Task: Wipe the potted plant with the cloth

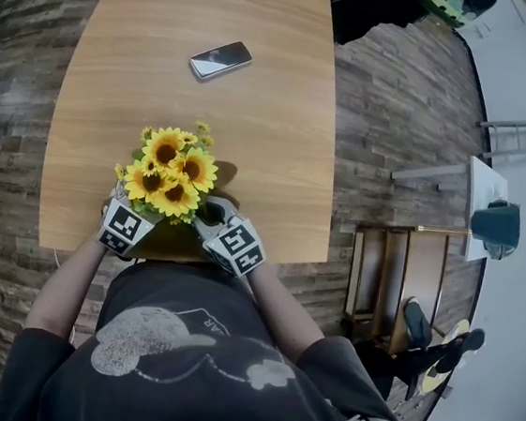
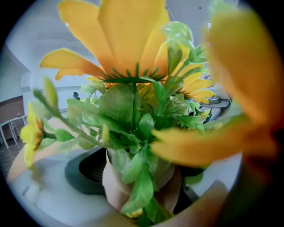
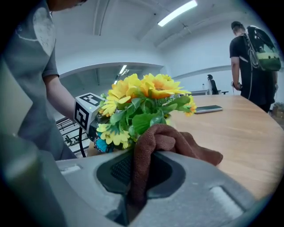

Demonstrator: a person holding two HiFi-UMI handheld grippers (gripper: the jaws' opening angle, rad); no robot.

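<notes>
A potted plant of yellow sunflowers (image 1: 170, 171) stands at the near edge of the wooden table (image 1: 200, 103). In the left gripper view its beige pot (image 2: 116, 186) sits between the jaws under green leaves, and both pads appear to press on it. My left gripper (image 1: 129, 225) is at the plant's left side. Just right of the plant, my right gripper (image 1: 231, 239) is shut on a brown cloth (image 3: 165, 141). The cloth bunches out of the jaws and touches the lower leaves and flowers (image 3: 142, 102).
A phone (image 1: 221, 59) lies farther back on the table. A wooden chair (image 1: 397, 277) stands on the floor to the right. In the right gripper view a person with a backpack (image 3: 250, 57) stands beyond the table's far end.
</notes>
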